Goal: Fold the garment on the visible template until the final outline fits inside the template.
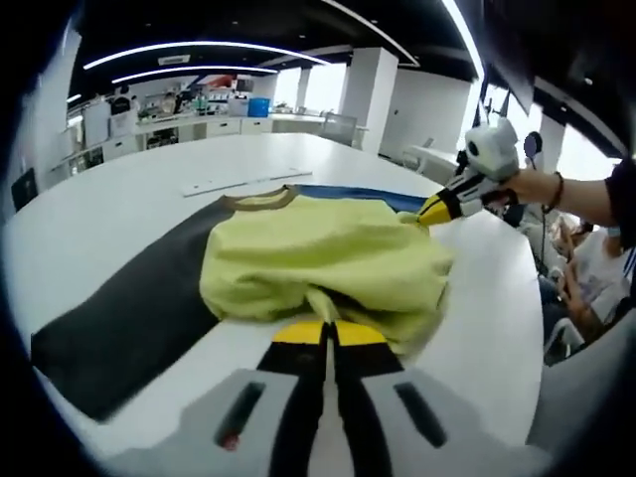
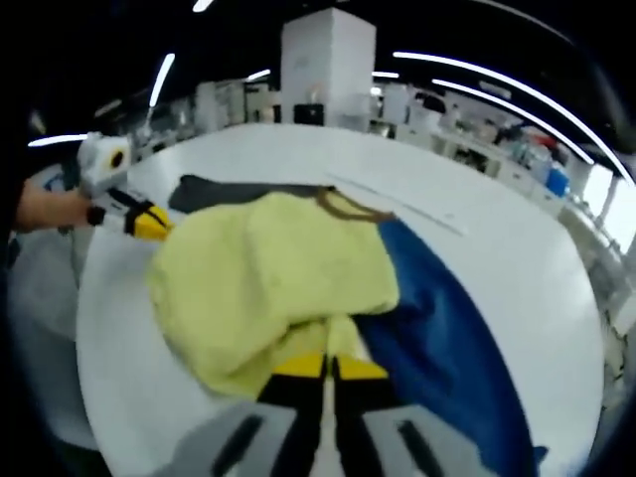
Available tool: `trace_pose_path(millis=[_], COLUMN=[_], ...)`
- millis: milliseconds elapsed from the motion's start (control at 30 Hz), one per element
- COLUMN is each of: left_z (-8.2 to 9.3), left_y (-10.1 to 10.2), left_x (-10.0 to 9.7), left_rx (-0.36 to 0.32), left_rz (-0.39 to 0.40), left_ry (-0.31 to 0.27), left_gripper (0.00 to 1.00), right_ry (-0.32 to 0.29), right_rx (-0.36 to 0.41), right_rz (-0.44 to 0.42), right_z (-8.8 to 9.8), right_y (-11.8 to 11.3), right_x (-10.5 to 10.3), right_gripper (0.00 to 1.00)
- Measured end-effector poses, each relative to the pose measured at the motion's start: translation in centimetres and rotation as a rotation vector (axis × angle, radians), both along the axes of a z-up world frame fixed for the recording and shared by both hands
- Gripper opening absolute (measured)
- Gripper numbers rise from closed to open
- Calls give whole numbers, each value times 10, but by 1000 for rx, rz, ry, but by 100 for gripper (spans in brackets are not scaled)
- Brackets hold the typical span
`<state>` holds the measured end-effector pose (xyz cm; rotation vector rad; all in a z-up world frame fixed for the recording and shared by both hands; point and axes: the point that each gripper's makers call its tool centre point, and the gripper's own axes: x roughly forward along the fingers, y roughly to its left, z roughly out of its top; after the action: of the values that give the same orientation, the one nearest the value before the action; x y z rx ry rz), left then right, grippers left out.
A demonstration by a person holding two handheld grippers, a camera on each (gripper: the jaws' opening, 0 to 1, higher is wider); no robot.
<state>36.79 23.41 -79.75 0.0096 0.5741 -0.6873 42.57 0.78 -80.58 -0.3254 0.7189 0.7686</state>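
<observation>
Two grippers work a yellow-green garment on a large white surface, one at each side of the cloth.

In the left gripper view, the left gripper (image 1: 328, 336) rises from the bottom with its yellow-tipped jaws together, pinching a bunched edge of the garment (image 1: 323, 263). The garment lies partly folded, crumpled at the near edge, its brown collar (image 1: 260, 201) at the far side. It rests on the template, a dark panel (image 1: 134, 308) reaching to the left and a blue panel (image 1: 358, 194) showing behind the cloth. At the right, the right gripper (image 1: 437, 207), held in a person's hand (image 1: 532, 186), touches the garment's far corner. A long white strip (image 1: 243, 182) lies on the surface (image 1: 119, 204) beyond the collar.

In the right gripper view, the right gripper (image 2: 326, 368) comes up from the bottom, jaws together on a fold of the garment (image 2: 263, 283). The blue panel (image 2: 447, 328) lies to the right, the cloth overlapping its inner edge. The left gripper (image 2: 149, 224) meets the cloth's far left edge.

The step appears to be a fold carried by both edges at once. To do it well, lift both held edges level, keep the cloth taut between them, and lay it down smoothly so that no edge spills past the template. The crumpled near edge will likely need flattening.
</observation>
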Motion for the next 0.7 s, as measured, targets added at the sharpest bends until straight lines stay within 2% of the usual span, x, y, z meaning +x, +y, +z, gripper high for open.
trace_pose_path(millis=[167, 267, 400, 700], left_z=[8, 12, 15, 29], left_y=[5, 7, 13, 19], left_x=[-11, -17, -22, -37], left_rx=[-1, -25, -61, -86], left_rz=[20, 41, 64, 85], left_ry=[-4, -4, 6, -1], left_gripper=[0, 0, 0, 0], right_ry=[-4, -6, -12, -5], right_rx=[-1, -2, -49, -61], right_rz=[-26, -31, -33, -46], right_z=[10, 13, 13, 22], right_y=[-7, -9, -17, -18], right_x=[-11, -16, -24, -49], right_gripper=[0, 0, 0, 0])
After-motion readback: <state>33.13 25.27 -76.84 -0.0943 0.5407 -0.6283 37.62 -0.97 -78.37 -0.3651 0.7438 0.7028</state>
